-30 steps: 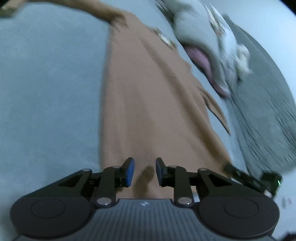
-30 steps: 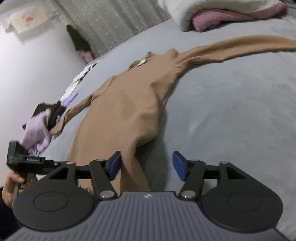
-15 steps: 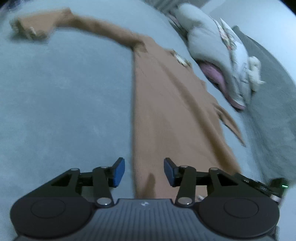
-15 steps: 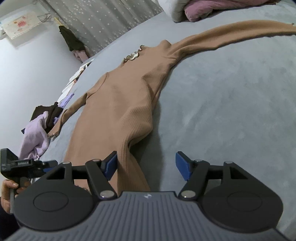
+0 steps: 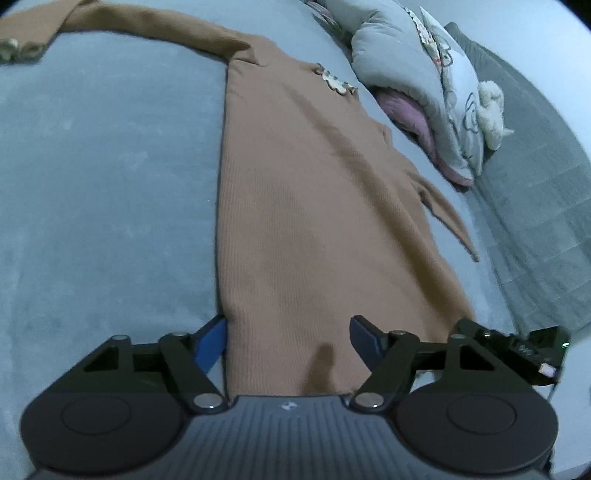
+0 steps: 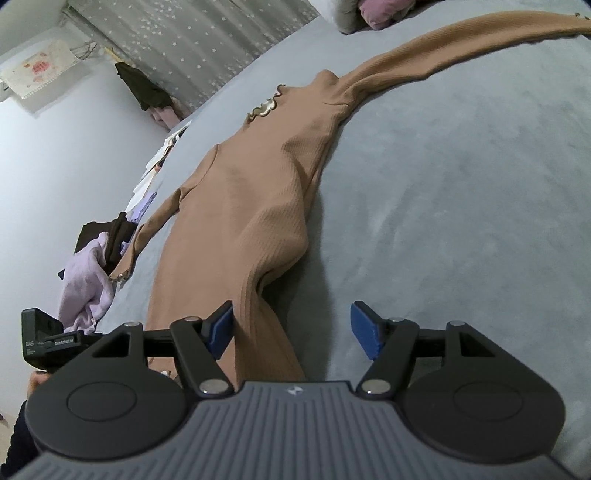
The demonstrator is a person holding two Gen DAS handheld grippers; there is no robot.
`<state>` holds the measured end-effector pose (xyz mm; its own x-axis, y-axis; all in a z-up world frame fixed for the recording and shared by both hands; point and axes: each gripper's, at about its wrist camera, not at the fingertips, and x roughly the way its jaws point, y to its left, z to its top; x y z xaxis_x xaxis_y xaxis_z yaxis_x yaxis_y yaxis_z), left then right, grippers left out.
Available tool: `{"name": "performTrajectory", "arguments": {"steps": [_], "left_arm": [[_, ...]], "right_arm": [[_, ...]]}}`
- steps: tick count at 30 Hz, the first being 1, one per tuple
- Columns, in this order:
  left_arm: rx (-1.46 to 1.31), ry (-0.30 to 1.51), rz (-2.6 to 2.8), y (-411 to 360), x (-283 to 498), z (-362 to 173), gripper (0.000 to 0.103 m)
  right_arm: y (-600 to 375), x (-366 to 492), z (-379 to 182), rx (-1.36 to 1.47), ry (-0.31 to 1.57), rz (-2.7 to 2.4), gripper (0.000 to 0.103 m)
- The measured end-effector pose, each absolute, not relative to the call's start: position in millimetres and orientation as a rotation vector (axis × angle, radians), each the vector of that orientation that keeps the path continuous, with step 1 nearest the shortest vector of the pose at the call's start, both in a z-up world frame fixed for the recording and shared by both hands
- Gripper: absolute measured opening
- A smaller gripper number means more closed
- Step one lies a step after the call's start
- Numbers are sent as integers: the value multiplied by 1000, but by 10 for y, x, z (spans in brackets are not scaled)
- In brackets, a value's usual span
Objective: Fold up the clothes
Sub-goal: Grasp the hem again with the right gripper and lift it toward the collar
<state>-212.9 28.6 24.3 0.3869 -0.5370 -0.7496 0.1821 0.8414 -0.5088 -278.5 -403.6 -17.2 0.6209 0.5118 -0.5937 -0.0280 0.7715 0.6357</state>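
Note:
A brown ribbed long-sleeved top (image 5: 314, 203) lies spread flat on the grey-blue bed (image 5: 92, 184), frilled collar (image 5: 336, 83) at the far end. One sleeve (image 5: 129, 26) stretches out to the far left. My left gripper (image 5: 288, 341) hovers at the hem with its jaws opening. Hem fabric lies between them, and the pads are not pressing on it. In the right wrist view the same top (image 6: 251, 206) runs away from my right gripper (image 6: 291, 330). That gripper is open over a raised fold of the hem's other corner, which lies close to its left finger (image 6: 221, 328).
A heap of pillows and a duvet (image 5: 417, 74) sits at the bed's far right, beside a grey quilted blanket (image 5: 535, 184). A pile of lilac and dark clothes (image 6: 92, 266) lies at the bed's left edge, near the short sleeve's cuff. A dotted curtain (image 6: 203, 33) hangs behind.
My left gripper's jaws have spread wider and it has shifted toward the hem's left edge. The right gripper has stayed open and has hardly moved.

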Motion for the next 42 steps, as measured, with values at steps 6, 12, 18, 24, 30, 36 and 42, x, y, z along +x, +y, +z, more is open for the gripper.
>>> {"name": "performTrajectory", "arguments": {"steps": [6, 12, 18, 24, 30, 36, 42], "left_arm": [[-365, 1073, -441, 283, -2109, 214, 7], [-495, 981, -505, 451, -2215, 412, 7], [-605, 885, -571, 641, -2311, 720, 7], [-574, 919, -545, 722, -2401, 777, 7], [-655, 922, -433, 1003, -2347, 731, 9], [-633, 864, -330, 1198, -1986, 874, 14], [-438, 873, -285, 703, -1296, 895, 27]], "right_arm": [[-3991, -2801, -177, 608, 860, 339, 16], [-3961, -2873, 0, 590, 793, 385, 14], [-3974, -2967, 296, 580, 717, 452, 13], [-4072, -3022, 336, 594, 751, 498, 11], [-4155, -2881, 123, 625, 827, 411, 36], [-4906, -2570, 118, 879, 706, 114, 71], [-5995, -2066, 95, 1048, 573, -241, 73]]}}
